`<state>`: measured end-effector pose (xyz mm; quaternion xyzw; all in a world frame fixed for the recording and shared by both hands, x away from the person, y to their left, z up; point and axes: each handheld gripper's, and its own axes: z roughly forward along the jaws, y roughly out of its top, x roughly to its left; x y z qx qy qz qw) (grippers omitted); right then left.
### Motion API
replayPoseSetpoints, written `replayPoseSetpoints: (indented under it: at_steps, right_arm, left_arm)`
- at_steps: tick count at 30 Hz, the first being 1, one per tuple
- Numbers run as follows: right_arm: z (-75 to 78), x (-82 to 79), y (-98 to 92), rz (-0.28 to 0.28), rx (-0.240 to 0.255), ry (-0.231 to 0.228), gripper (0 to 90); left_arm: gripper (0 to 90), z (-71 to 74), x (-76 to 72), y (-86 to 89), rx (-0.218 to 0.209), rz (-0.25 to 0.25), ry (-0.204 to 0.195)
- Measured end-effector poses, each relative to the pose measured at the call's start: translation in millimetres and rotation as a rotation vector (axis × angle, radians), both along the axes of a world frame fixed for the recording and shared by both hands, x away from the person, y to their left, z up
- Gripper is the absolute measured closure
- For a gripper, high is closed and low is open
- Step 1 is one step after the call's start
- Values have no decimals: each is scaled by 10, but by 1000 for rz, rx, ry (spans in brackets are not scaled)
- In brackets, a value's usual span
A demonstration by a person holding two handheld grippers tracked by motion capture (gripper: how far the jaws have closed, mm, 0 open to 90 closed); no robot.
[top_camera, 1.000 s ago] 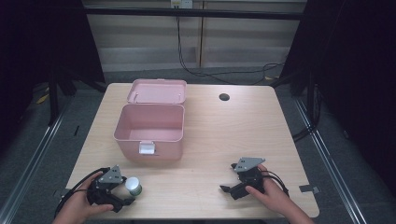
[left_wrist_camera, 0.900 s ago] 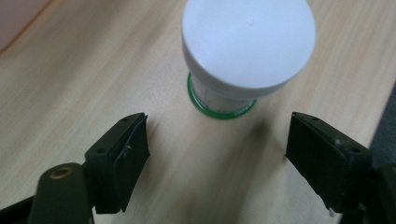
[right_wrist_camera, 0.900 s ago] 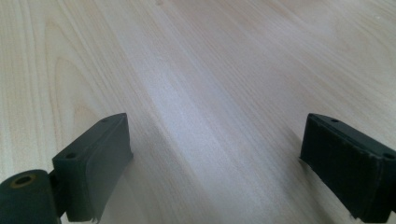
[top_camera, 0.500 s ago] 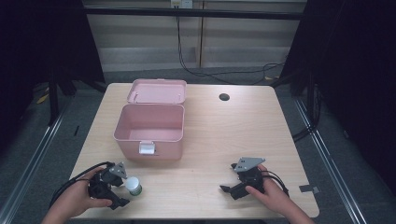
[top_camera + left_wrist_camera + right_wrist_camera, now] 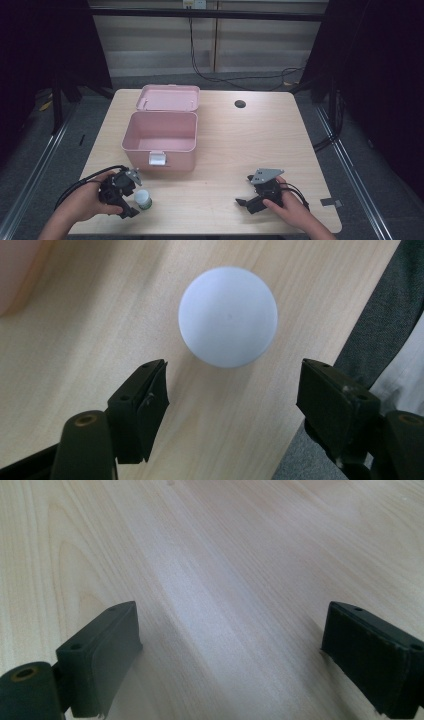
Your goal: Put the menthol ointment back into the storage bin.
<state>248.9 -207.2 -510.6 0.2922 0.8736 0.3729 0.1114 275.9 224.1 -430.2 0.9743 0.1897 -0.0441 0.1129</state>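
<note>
A small jar point(image 5: 143, 199) with a round white lid point(image 5: 228, 316) and a green body stands upright near the table's front left edge. My left gripper point(image 5: 133, 195) hovers just left of it, tilted down over it. Its jaws have just been closing and stand partly apart, open. The jar lies beyond the fingertips point(image 5: 150, 385), not between the pads. My right gripper point(image 5: 244, 191) rests low at the front right, open, with bare wood between its jaws point(image 5: 230, 630).
An open pink box point(image 5: 160, 145) with a white latch stands left of centre. Its lid point(image 5: 169, 97) lies flat behind it. A dark round hole point(image 5: 240, 104) sits at the table's back right. The front edge point(image 5: 320, 390) is close beside the jar.
My left gripper has drawn back to the left of the jar and risen a little, and its jaws have narrowed. The jar and the right gripper have stayed put.
</note>
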Motion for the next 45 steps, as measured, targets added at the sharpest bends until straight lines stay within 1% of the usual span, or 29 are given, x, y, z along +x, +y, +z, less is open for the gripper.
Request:
replayPoseSetpoints:
  at_steps: [2, 4, 7, 9, 10, 13, 15, 17, 20, 22, 23, 25, 26, 27, 28, 29, 30, 33, 34, 36, 37, 40, 41, 44, 45]
  right_arm:
    - [0, 0, 0, 0, 0, 0, 81]
    - [0, 0, 0, 0, 0, 0, 80]
    - [0, 0, 0, 0, 0, 0, 80]
    - [0, 0, 0, 0, 0, 0, 80]
    - [0, 0, 0, 0, 0, 0, 80]
    - [0, 0, 0, 0, 0, 0, 80]
    - [0, 0, 0, 0, 0, 0, 80]
    - [0, 0, 0, 0, 0, 0, 80]
    - [0, 0, 0, 0, 0, 0, 80]
    - [0, 0, 0, 0, 0, 0, 81]
    - [0, 0, 0, 0, 0, 0, 81]
    - [0, 0, 0, 0, 0, 0, 80]
    - [0, 0, 0, 0, 0, 0, 80]
    - [0, 0, 0, 0, 0, 0, 81]
    - [0, 0, 0, 0, 0, 0, 80]
    - [0, 0, 0, 0, 0, 0, 80]
    - [0, 0, 0, 0, 0, 0, 80]
    - [0, 0, 0, 0, 0, 0, 81]
    - [0, 0, 0, 0, 0, 0, 81]
    - [0, 0, 0, 0, 0, 0, 80]
    - [0, 0, 0, 0, 0, 0, 80]
    - [0, 0, 0, 0, 0, 0, 81]
    - [0, 0, 0, 0, 0, 0, 80]
    - [0, 0, 0, 0, 0, 0, 81]
    - [0, 0, 0, 0, 0, 0, 81]
  left_arm:
    - [280, 9, 9, -24, -1, 8, 5]
    - [282, 20, 25, -53, 10, -8, 15]
    - [288, 20, 34, -91, 18, -8, 17]
    - [293, 12, 47, -127, 25, -1, 26]
    - [298, 8, 58, -146, 32, -8, 29]
    - [306, -4, 103, -208, 47, -27, 25]
    - [318, -10, 109, -239, 43, -16, 25]
    - [328, -12, 119, -251, 46, -26, 26]
    - [357, -21, 143, -294, 35, -16, 31]
    - [367, -25, 144, -304, 36, -7, 32]
    - [372, -21, 154, -311, 44, -12, 33]
    - [415, -22, 168, -324, 48, -14, 37]
    - [415, -25, 170, -330, 46, -11, 35]
    - [448, -19, 184, -337, 52, -14, 43]
    - [473, -20, 186, -342, 56, -12, 42]
    - [485, -21, 188, -345, 58, -9, 36]
    - [496, -20, 190, -347, 62, -4, 41]
    - [501, -10, 192, -355, 73, -7, 42]
    - [501, -6, 191, -363, 92, -7, 46]
    - [502, -2, 187, -367, 88, 2, 53]
    - [502, 21, 188, -373, 94, -10, 57]
    - [502, 53, 178, -381, 86, -8, 58]
    - [502, 98, 169, -391, 84, -12, 58]
    - [502, 172, 175, -401, 86, -18, 50]
    - [502, 199, 175, -405, 85, -12, 46]
